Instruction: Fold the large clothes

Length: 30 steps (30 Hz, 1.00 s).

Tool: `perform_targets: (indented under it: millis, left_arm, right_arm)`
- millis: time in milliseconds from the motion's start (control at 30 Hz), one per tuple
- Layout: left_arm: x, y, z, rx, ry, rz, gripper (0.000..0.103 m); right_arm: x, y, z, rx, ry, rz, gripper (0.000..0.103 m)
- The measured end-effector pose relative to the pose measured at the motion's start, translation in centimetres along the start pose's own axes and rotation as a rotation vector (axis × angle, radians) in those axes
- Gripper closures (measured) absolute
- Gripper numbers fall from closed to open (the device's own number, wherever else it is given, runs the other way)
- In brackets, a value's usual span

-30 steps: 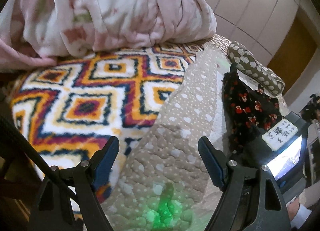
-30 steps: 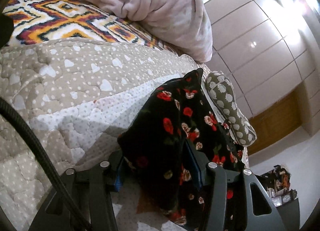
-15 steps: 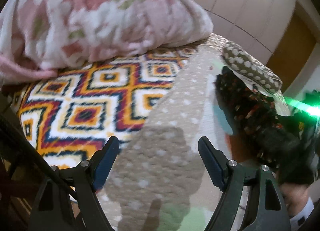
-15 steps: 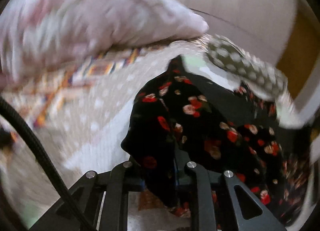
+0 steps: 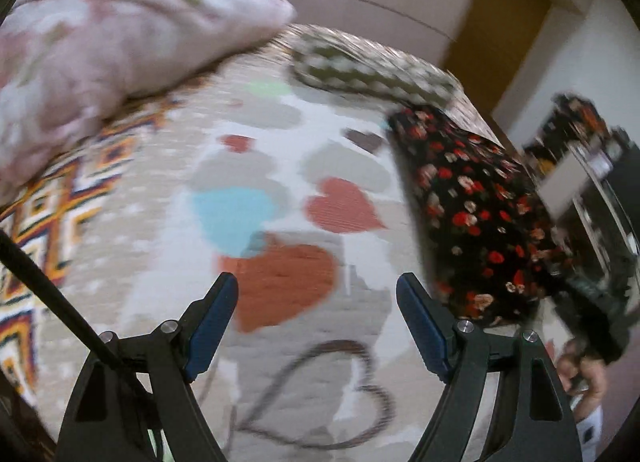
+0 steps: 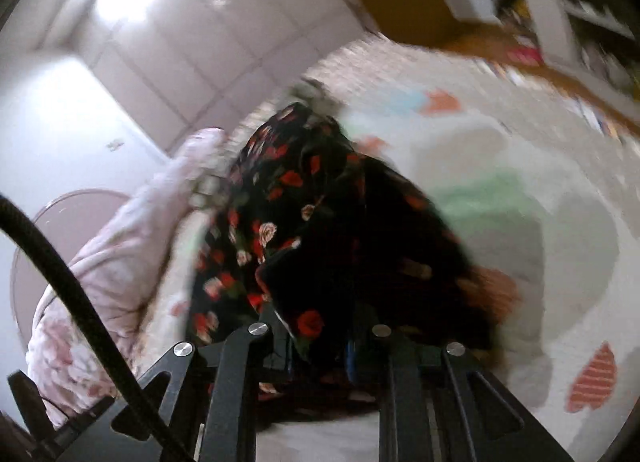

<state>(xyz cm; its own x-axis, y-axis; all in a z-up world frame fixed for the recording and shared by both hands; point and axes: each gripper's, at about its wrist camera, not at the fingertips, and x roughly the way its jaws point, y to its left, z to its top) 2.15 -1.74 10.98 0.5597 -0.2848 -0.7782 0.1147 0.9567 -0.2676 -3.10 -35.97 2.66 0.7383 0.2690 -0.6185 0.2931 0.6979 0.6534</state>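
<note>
Black floral garment lifted over the heart-print bed

Left wrist view: the left hand-held gripper [image 5: 316, 312] has its blue fingers spread apart, empty, above the heart-patterned quilt [image 5: 280, 198]; the black rose-print garment [image 5: 472, 214] hangs at right.
Right wrist view: the right hand-held gripper [image 6: 320, 346] is clamped on the garment [image 6: 296, 198], beside the pink floral duvet [image 6: 112, 262].
</note>
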Motion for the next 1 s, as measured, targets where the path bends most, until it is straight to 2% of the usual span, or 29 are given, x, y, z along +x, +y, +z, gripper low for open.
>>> perform_targets:
  millis: [100,267,333,500,667,733,767,867,1000]
  left_arm:
    - [1.9,-4.3,0.7,0.073,0.031,-0.047,0.023]
    - [3.5,-10.4,2.3,0.193,-0.010,-0.115,0.023]
    - [4.7,-11.9,2.6,0.203,0.005,-0.115,0.023]
    - [9.0,-13.2,2.0,0.217,0.097,-0.104,0.023]
    - [10.9,-13.6,1.1,0.229,0.094,-0.070,0.021]
    - [10.7,-13.9,1.1,0.247,0.079,-0.045,0.021]
    - [10.3,-14.0,1.1,0.258,0.067,-0.033,0.021]
    - [8.8,-13.8,1.2,0.268,0.039,-0.037,0.021]
    - [7.0,-12.9,0.8,0.235,0.044,-0.096,0.021]
  right_arm:
    - [1.1,-1.9,0.2,0.065,0.028,0.055,0.085]
    - [1.3,-1.1,0.0,0.020,0.022,0.064,0.084]
    - [0.6,-2.8,0.2,0.051,0.018,0.090,0.084]
    - [0.0,-4.2,-0.7,0.102,0.005,0.122,0.085]
    - [1.1,-6.2,-0.5,0.181,0.024,0.184,0.084]
    - [0.7,-5.7,-0.1,0.123,0.019,0.160,0.078]
    - [0.2,-5.0,0.0,0.072,0.007,0.124,0.070]
    - [-2.7,-2.6,0.3,-0.087,-0.062,0.024,0.059]
    - [-5.8,-1.1,0.6,-0.196,-0.140,-0.053,0.057]
